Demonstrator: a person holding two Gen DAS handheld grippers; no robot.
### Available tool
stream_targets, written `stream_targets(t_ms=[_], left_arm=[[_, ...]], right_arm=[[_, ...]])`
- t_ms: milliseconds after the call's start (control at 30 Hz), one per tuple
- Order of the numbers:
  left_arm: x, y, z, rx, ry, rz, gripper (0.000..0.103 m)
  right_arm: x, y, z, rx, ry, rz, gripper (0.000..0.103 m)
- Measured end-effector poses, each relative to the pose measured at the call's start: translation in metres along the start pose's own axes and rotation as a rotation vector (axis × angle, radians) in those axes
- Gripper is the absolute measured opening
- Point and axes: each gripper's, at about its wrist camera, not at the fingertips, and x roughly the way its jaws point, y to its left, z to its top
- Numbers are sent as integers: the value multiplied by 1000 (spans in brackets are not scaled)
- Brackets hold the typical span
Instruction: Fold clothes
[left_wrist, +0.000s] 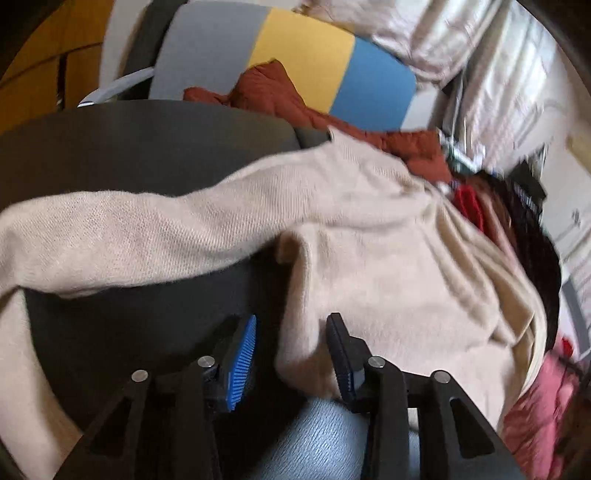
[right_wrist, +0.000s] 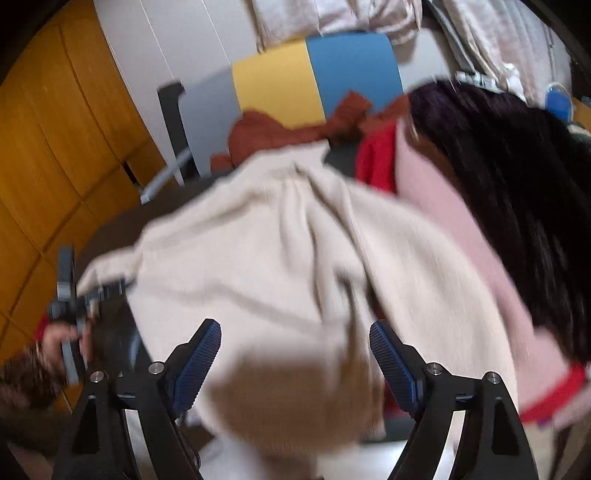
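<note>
A cream knit sweater (left_wrist: 388, 236) lies spread over a round dark table (left_wrist: 129, 147), one sleeve (left_wrist: 110, 240) stretched to the left. My left gripper (left_wrist: 291, 339) is open, its fingers astride the sweater's lower edge. In the right wrist view the same sweater (right_wrist: 280, 251) fills the middle, blurred. My right gripper (right_wrist: 295, 350) is open wide just above the sweater's near hem, with cloth between the fingers but not clamped. The left gripper (right_wrist: 70, 295) and the hand holding it show at the sweater's left edge.
A rust-red garment (left_wrist: 280, 96) lies on a chair with a grey, yellow and blue back (left_wrist: 306, 55). Red (right_wrist: 376, 158), pink (right_wrist: 443, 206) and black (right_wrist: 517, 184) clothes are piled at the right of the table. Orange cabinets (right_wrist: 48, 147) stand at the left.
</note>
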Motion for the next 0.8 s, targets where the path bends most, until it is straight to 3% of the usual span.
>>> stream_targets(t_ms=[167, 200, 233, 300, 333, 467, 567, 667, 733, 800], left_arm=[[14, -15, 1, 44, -9, -62, 44], [17, -17, 5, 58, 7, -63, 31], [18, -20, 7, 64, 27, -67, 9], [16, -27, 10, 47, 73, -113, 9], [9, -29, 13, 46, 72, -137, 9], [-50, -36, 40, 41, 35, -220, 8], [-101, -29, 63, -21, 14, -274, 8], [-122, -10, 76, -97, 70, -258, 9], [-114, 4, 69, -136, 129, -194, 10], [-89, 19, 51, -185, 230, -138, 12]], right_arm=[[31, -3, -31, 31, 98, -59, 82], [39, -3, -34, 40, 110, -71, 79], [48, -3, -37, 49, 122, -83, 71], [53, 6, -35, 9, 107, -140, 47], [54, 10, -33, -13, 104, -146, 11], [45, 15, -17, 46, 99, -4, 11], [25, 14, 0, 145, 71, 218, 11], [7, 10, 11, 232, 54, 473, 11], [3, 3, 13, 276, 60, 542, 11], [15, -11, 7, 301, 121, 454, 11]])
